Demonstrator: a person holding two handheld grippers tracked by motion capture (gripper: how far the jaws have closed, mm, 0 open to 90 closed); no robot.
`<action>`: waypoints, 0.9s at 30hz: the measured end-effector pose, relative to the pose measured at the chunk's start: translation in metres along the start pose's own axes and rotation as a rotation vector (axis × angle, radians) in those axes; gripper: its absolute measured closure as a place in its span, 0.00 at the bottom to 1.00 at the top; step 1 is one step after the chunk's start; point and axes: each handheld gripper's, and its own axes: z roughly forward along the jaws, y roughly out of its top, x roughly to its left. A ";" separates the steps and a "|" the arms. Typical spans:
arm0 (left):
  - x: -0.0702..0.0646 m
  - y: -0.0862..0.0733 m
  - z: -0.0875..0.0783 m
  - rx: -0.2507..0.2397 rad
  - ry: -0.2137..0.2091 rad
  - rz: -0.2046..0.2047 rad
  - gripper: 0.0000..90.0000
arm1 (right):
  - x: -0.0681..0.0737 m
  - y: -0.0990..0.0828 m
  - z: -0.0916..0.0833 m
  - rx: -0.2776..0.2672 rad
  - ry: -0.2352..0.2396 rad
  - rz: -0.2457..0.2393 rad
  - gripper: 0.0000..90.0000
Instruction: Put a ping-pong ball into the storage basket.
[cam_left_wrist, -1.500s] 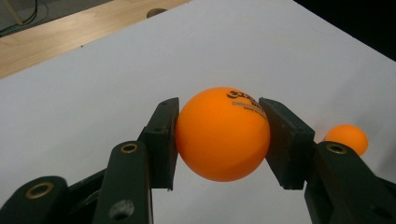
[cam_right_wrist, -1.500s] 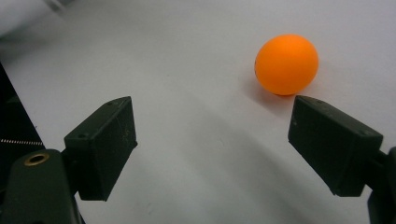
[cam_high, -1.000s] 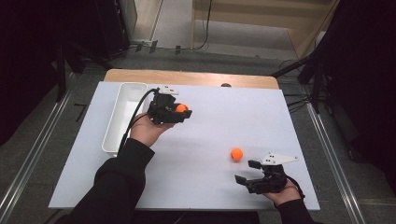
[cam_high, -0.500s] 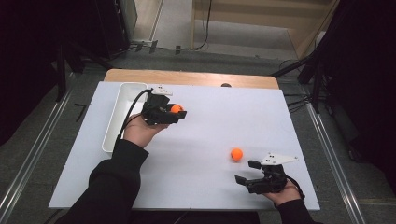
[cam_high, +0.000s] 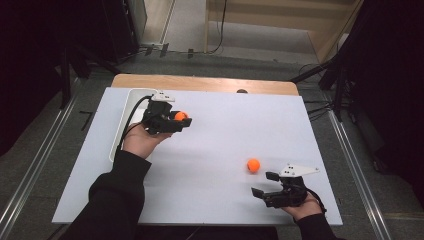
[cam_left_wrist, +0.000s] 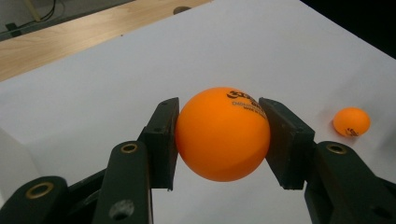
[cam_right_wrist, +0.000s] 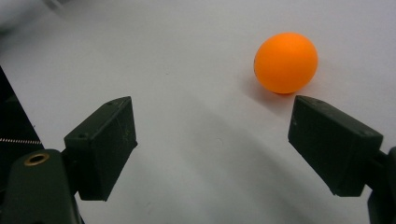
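Leftward since earlier, my left gripper (cam_high: 181, 120) carries its clamped orange ball (cam_high: 180, 116) toward the white tray (cam_high: 131, 96); right gripper (cam_high: 266, 184) gapes, second ball (cam_high: 253, 165) at eleven o'clock.

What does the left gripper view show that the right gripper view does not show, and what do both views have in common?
Left gripper view alone: the left gripper shut on an orange ball with black print, held above the table, and a wooden strip along the far edge.

Right gripper view alone: the right gripper with its jaws wide apart and nothing between them.

Both: the white table surface and the loose orange ball resting on it, which lies small and far off in the left gripper view and close, just beyond one jaw, in the right.
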 end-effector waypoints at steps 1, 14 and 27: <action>0.002 0.000 -0.002 0.000 0.000 -0.004 0.57 | 0.000 0.000 0.000 0.000 0.000 0.000 0.15; 0.019 -0.006 -0.019 -0.015 0.024 -0.048 0.57 | 0.001 0.000 0.000 0.003 0.003 0.000 0.15; 0.034 -0.011 -0.031 -0.035 0.064 -0.088 0.57 | 0.000 0.000 0.000 0.000 0.002 -0.006 0.15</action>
